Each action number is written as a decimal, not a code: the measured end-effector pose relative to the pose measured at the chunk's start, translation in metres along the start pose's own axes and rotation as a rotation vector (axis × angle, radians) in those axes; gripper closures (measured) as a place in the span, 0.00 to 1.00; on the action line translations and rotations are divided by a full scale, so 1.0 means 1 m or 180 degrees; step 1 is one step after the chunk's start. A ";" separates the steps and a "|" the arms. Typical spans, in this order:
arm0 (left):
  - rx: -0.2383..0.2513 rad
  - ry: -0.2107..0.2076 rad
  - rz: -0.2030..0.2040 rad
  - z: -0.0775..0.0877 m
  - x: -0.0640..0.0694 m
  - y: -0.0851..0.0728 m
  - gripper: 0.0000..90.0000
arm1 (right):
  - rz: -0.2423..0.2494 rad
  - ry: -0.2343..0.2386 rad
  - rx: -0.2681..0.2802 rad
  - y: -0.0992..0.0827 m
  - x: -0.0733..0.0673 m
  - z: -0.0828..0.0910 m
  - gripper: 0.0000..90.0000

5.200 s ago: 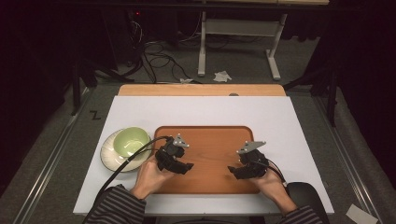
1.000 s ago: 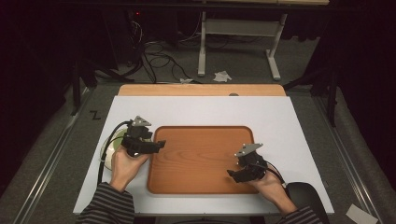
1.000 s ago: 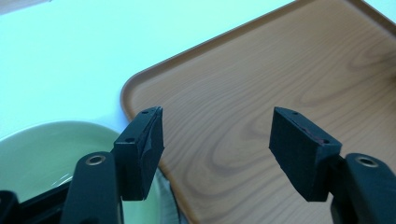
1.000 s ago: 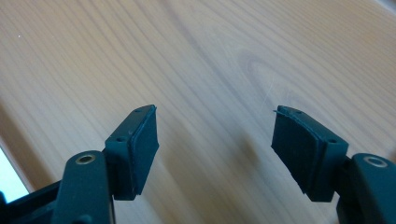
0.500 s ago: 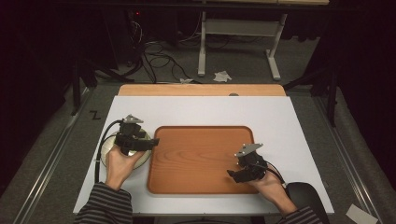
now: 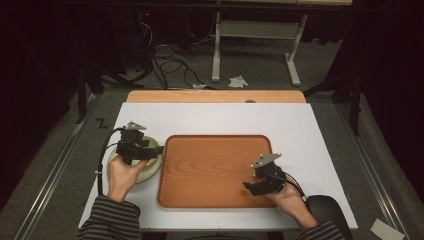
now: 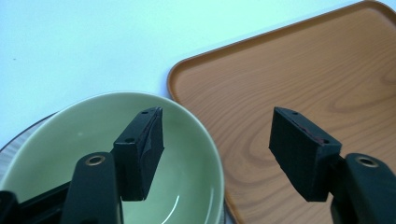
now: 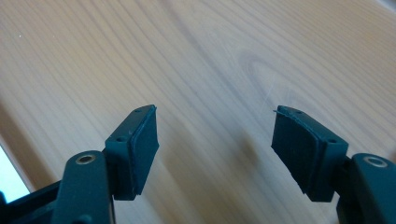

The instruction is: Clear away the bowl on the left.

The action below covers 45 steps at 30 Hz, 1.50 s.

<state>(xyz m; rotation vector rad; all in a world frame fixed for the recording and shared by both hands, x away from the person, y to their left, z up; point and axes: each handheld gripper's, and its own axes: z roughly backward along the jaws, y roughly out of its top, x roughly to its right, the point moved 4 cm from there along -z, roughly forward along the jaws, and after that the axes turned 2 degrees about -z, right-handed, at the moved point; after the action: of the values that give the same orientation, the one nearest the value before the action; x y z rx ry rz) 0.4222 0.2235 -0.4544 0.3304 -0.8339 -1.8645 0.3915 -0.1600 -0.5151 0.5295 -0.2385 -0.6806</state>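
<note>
Straddling green bowl (image 7: pixel 187 154) rim, left gripper (image 7: pixel 217 149) fingers apart, right gripper (image 8: pixel 215 149) spread over tray (image 8: pixel 210 56)

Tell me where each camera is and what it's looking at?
High view: sits above the person's side, looks forward and down at the table, tray and bowl; shows both hands, striped sleeves, the left gripper and the right gripper.
Left gripper view: rides the left gripper, looks down over the bowl rim and tray; shows its open jaws.
Right gripper view: rides the right gripper, looks at the tray; shows its open jaws.
Shared: all three see the tray.
</note>
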 end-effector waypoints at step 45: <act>-0.0106 0.0588 0.0629 0.015 -0.074 -0.026 0.38 | 0.0015 0.0012 -0.0004 0.000 -0.001 -0.001 0.37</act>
<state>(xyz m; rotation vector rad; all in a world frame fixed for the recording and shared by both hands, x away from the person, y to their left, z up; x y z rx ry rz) 0.4277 0.3010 -0.4712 0.3791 -0.6834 -1.6354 0.3913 -0.1595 -0.5160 0.5287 -0.2356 -0.6749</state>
